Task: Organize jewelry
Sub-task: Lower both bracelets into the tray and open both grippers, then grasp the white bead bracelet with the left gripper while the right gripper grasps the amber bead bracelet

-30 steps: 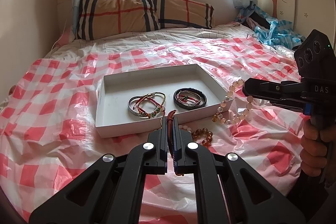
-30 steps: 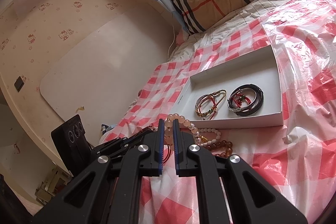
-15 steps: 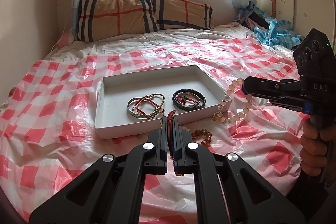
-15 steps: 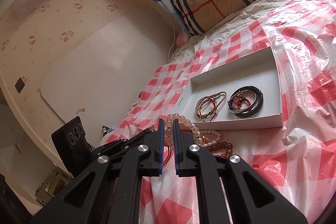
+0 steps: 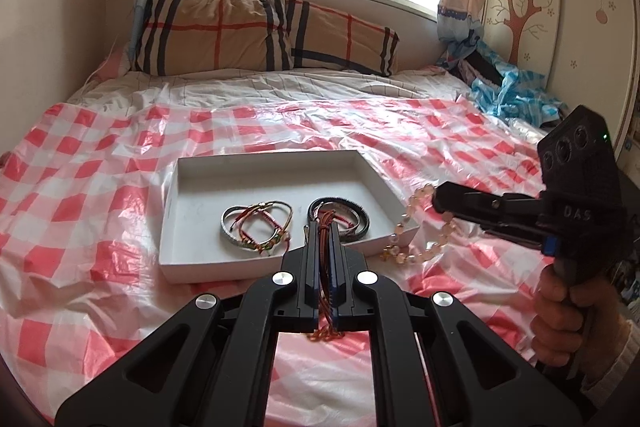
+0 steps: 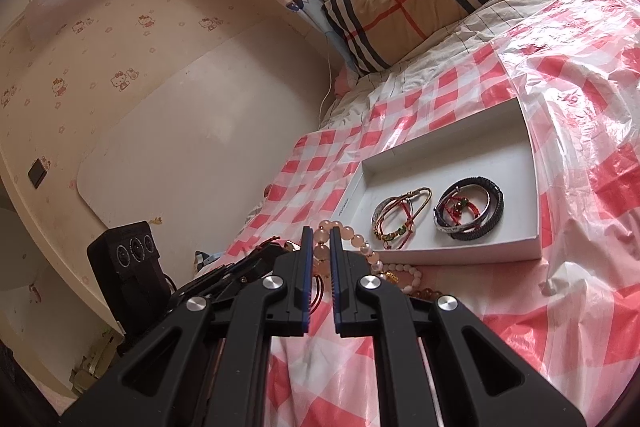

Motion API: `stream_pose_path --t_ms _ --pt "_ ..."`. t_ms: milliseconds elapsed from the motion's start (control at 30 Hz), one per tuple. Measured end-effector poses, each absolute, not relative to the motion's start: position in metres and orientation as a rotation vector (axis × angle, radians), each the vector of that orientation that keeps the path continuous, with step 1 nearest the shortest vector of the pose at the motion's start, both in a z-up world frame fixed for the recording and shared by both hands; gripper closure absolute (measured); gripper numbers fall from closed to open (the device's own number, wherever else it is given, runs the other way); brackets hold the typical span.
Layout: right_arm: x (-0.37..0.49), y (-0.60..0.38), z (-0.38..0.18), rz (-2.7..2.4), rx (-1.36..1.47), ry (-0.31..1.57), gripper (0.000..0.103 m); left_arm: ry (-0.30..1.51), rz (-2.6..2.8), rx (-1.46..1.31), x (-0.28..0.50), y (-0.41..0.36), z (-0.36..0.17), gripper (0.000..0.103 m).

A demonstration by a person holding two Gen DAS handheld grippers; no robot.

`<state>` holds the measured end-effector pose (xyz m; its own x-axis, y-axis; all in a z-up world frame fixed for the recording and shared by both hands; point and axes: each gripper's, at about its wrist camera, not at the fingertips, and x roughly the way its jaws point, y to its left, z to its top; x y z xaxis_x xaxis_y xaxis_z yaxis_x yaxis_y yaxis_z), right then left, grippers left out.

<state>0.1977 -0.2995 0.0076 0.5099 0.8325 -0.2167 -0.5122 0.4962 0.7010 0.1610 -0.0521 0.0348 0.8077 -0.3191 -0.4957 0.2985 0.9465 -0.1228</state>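
My left gripper point(image 5: 325, 247) is squeezed shut on a red cord bracelet point(image 5: 325, 227), held up just above the near wall of the white box point(image 5: 208, 269). My right gripper point(image 6: 321, 251) is pinched shut on a pale pink bead bracelet point(image 6: 352, 234), lifted beside the box's right corner. The cord is thin, so it could slip out before it is over the box and fall on the checked plastic sheet point(image 5: 80, 187). The beads hang low and could catch on the box wall and tip it. The red cord runs along my fingers, pointing away from me toward the box. The bead loop hangs down from the right gripper toward the bed.
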Motion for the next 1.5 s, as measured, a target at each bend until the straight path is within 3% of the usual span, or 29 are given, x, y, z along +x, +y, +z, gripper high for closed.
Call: stream_pose_path --t_ms 333,367,400,533,667,767,933,1267,1500 --pt "0.252 -0.286 0.016 0.825 0.588 0.591 0.093 0.53 -0.349 -0.115 0.229 -0.056 0.044 0.099" --pt "0.262 -0.284 0.015 0.782 0.569 0.6 0.082 0.557 -0.325 -0.118 0.245 -0.055 0.039 0.098" --pt "0.269 -0.283 0.014 0.728 0.542 0.608 0.074 0.584 -0.289 -0.109 0.254 -0.055 0.033 0.093" --pt "0.272 -0.289 0.005 0.568 0.472 0.652 0.073 0.698 -0.11 -0.132 0.277 -0.035 0.005 0.079" --pt "0.248 -0.293 -0.003 0.531 0.397 0.688 0.064 0.675 -0.064 -0.143 0.253 -0.018 0.004 0.053" --pt "0.221 -0.288 -0.016 0.536 0.35 0.743 0.061 0.664 -0.072 -0.143 0.23 -0.015 0.005 0.046" --pt "0.205 -0.259 -0.036 0.519 0.209 0.831 0.061 0.721 -0.078 -0.041 0.203 -0.032 -0.012 0.045" --pt "0.22 -0.209 -0.061 0.42 -0.144 0.877 0.061 0.813 -0.009 0.201 0.228 -0.065 -0.042 0.045" --pt "0.215 -0.217 -0.064 0.368 -0.255 0.9 0.052 0.876 0.01 0.314 0.24 -0.082 -0.062 0.045"
